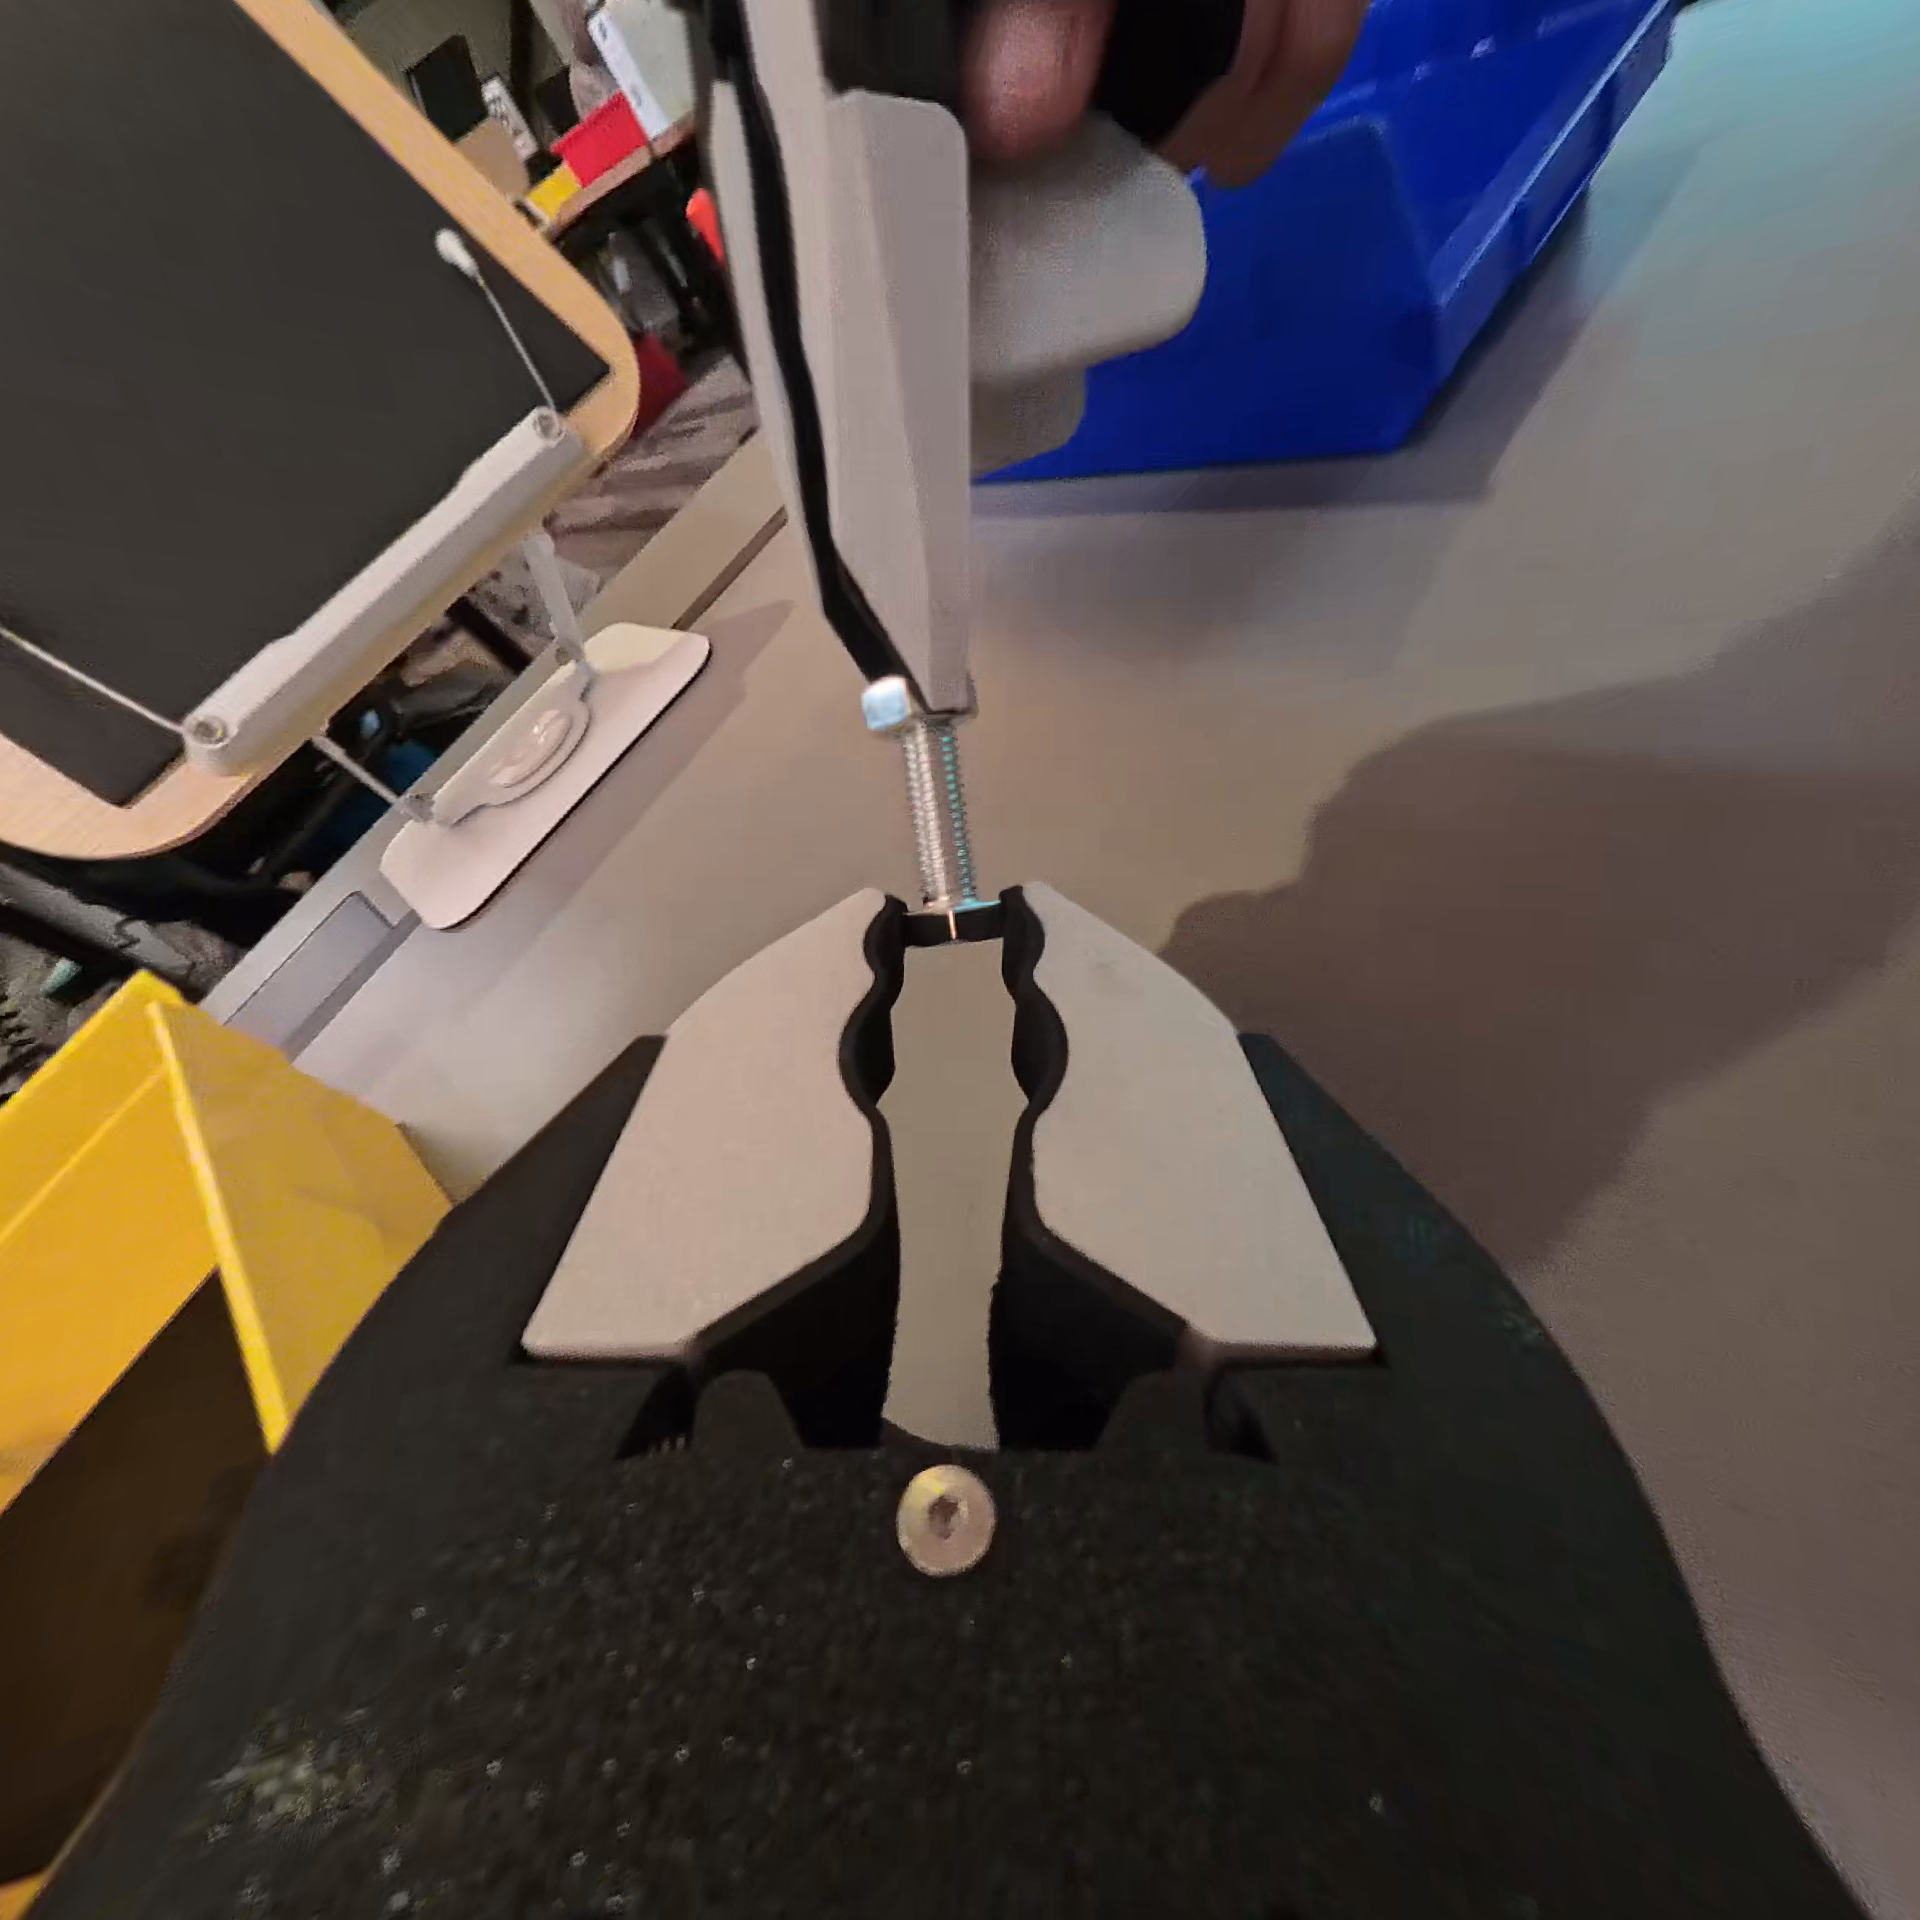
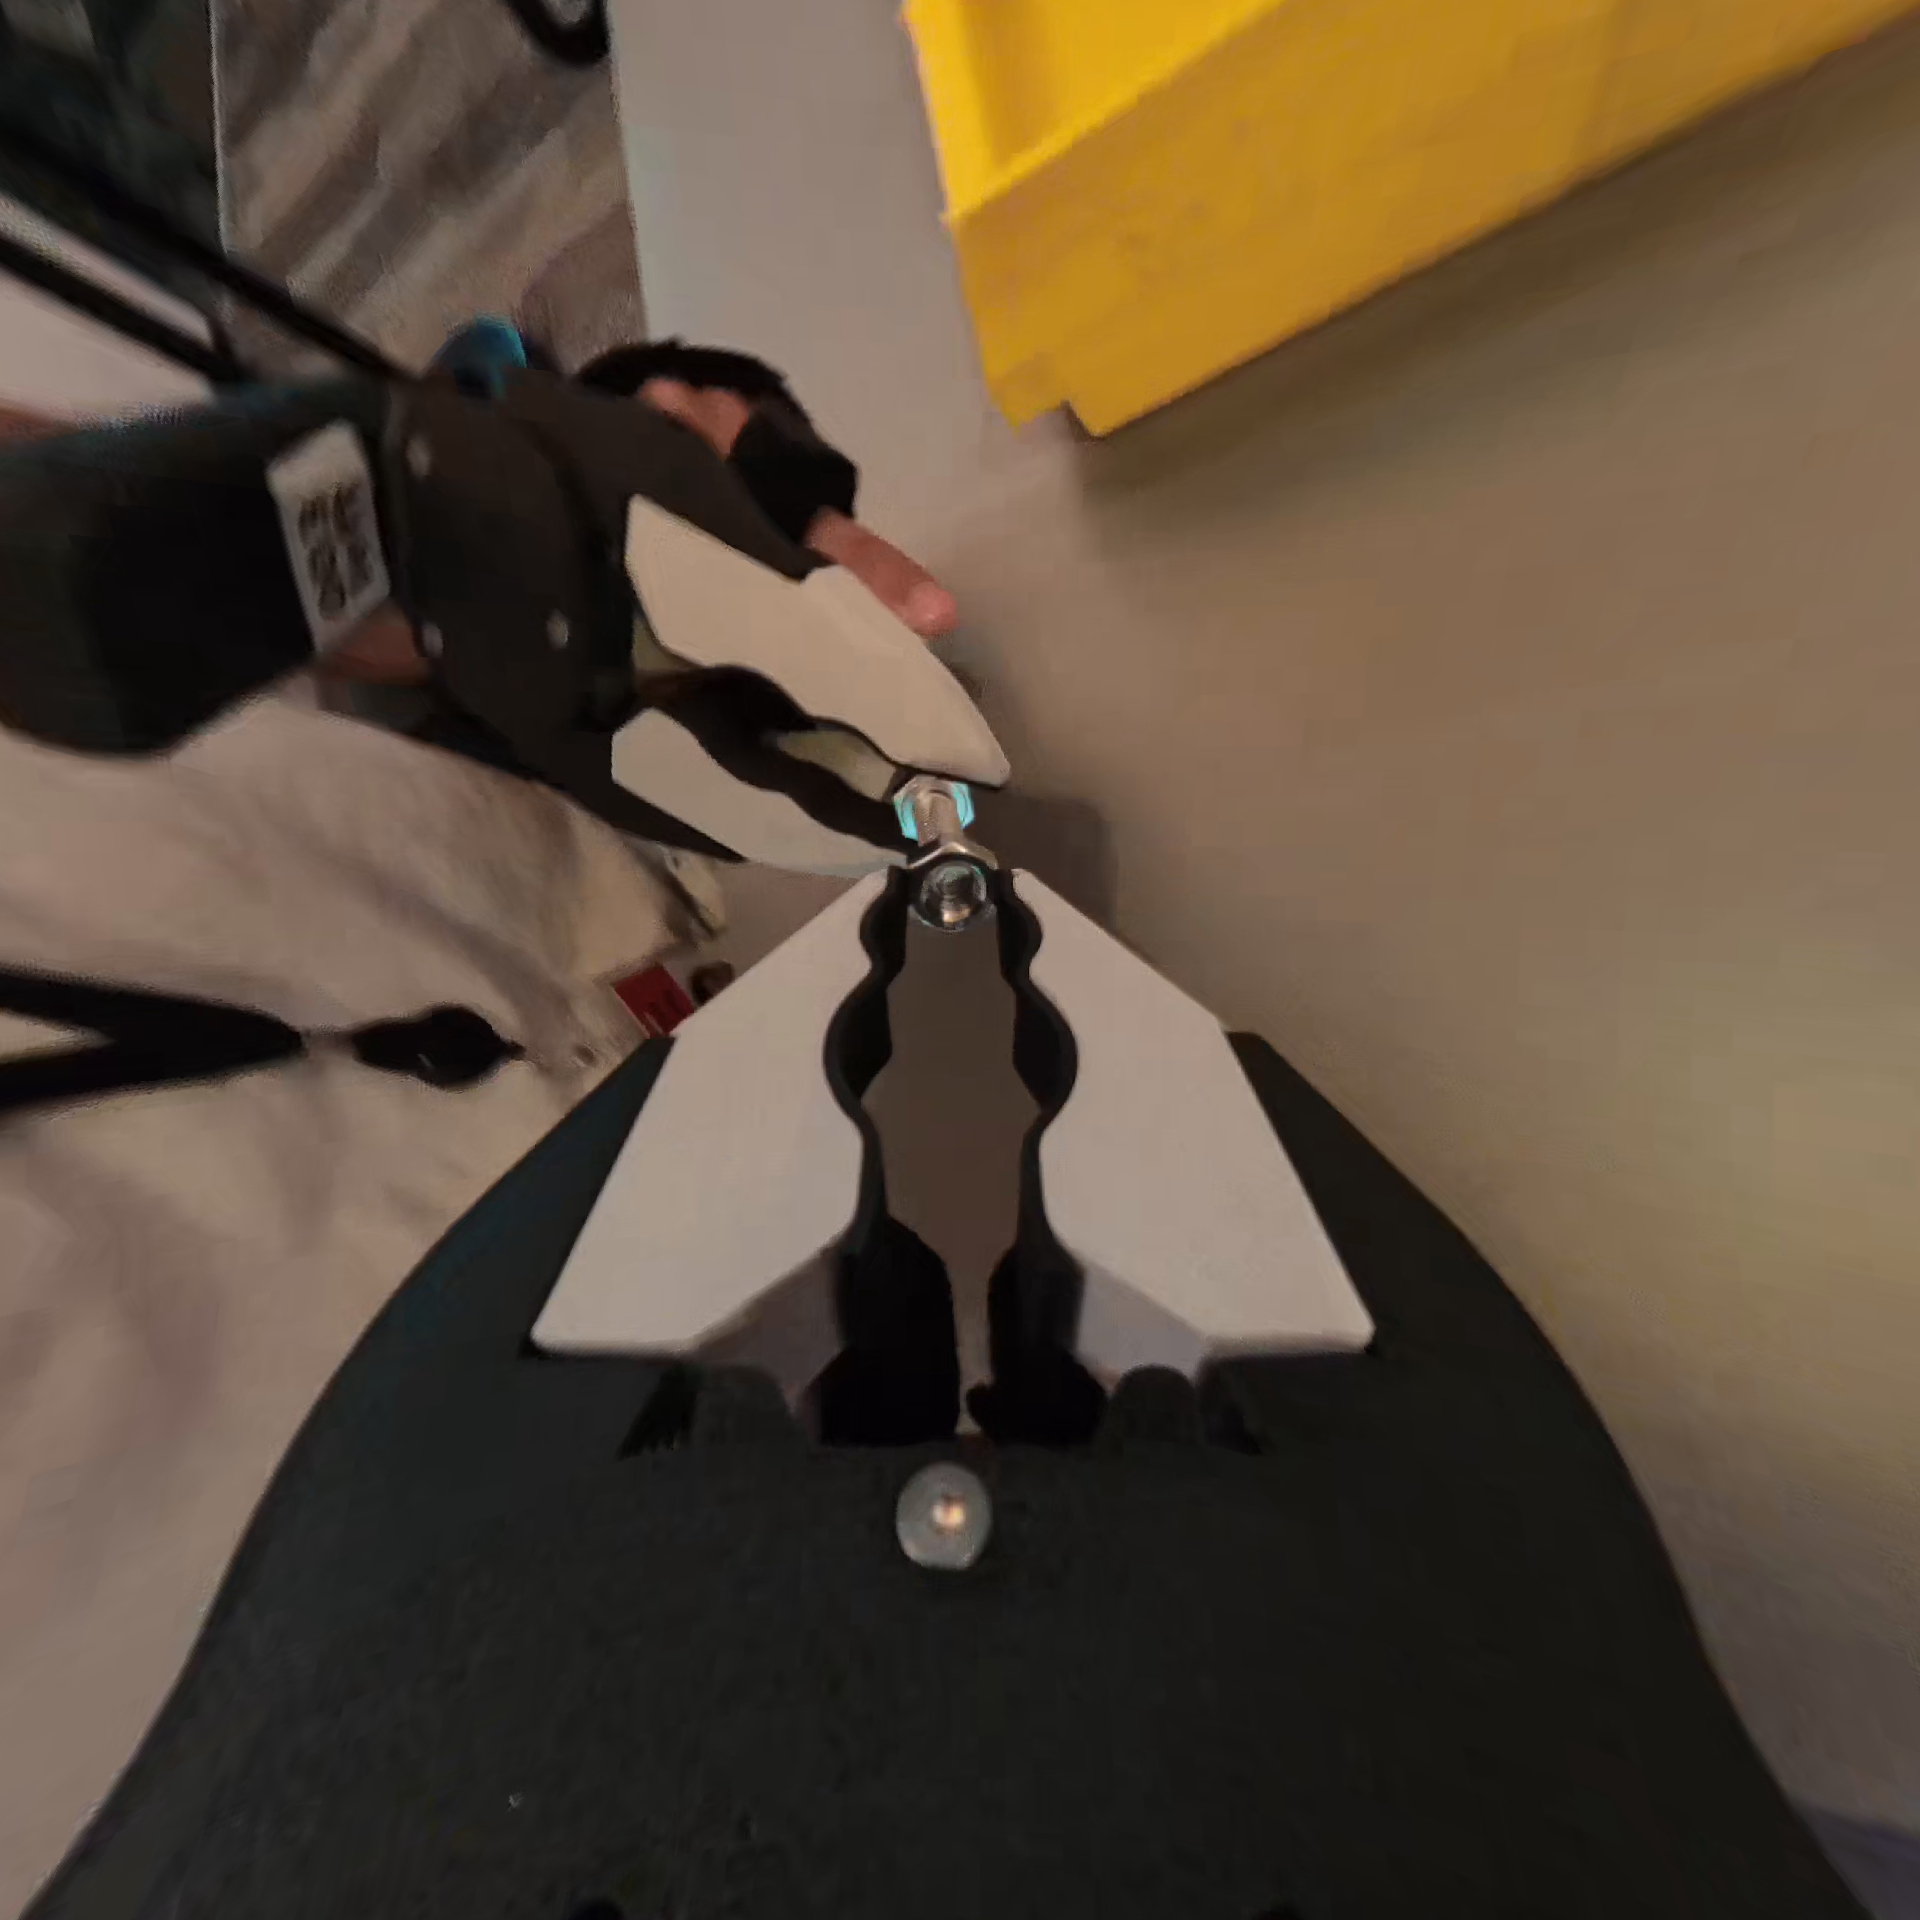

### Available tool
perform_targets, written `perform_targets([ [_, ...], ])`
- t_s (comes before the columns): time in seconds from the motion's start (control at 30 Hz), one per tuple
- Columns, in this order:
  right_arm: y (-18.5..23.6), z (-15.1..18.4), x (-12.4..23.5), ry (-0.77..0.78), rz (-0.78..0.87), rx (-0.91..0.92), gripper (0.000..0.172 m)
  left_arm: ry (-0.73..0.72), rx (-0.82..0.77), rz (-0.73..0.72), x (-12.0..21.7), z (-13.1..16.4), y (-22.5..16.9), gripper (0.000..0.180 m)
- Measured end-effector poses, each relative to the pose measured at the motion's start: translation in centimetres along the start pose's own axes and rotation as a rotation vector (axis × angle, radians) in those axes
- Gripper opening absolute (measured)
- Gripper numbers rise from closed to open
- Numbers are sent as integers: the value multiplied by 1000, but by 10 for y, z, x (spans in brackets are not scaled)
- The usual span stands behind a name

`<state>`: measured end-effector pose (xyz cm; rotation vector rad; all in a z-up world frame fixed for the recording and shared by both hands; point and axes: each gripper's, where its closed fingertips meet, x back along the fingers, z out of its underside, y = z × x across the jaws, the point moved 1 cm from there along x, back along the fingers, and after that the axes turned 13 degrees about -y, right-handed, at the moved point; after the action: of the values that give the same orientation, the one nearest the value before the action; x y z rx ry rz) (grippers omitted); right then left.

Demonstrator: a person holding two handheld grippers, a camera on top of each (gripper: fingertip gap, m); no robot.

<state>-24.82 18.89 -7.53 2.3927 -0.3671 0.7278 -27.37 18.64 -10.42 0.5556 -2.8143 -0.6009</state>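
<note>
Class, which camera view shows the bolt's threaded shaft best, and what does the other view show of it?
The left wrist view: the bolt appears side-on, threads visible from its head in the left gripper up to the nut. The right wrist view looks along it, showing mostly the nut end-on.

The yellow bin [image 1: 156, 1195] runs off the left edge, its inside lost in shadow; in the right wrist view only a corner of it shows. The blue bin [image 1: 1403, 260] is cut by the top edge and smeared with blur. The hand [image 1: 1049, 73] above is mostly out of frame. The nut [image 1: 885, 711] is half covered by grey fingers [image 1: 904, 468]. Shelves beyond the table [image 1: 1351, 675] are too blurred to read.
</note>
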Motion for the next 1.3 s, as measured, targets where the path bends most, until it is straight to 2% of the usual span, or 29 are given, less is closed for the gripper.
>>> perform_targets([
  [0.07, -4, 0, -1, -37, 23, -119, 17, 28, 5, -22, -2, 4, 1, 18],
  [0.27, -4, -5, -1, -83, 12, -234, 17, 26, 2, -57, -1, 3, 5, 18],
  [0.73, 0, -9, 0, -86, 2, -167, 25, 17, 55, -52, -2, 3, 7, 18],
  [1.3, 9, -4, 2, -74, -47, -163, 25, -10, 92, -64, 1, 1, 11, 18],
])
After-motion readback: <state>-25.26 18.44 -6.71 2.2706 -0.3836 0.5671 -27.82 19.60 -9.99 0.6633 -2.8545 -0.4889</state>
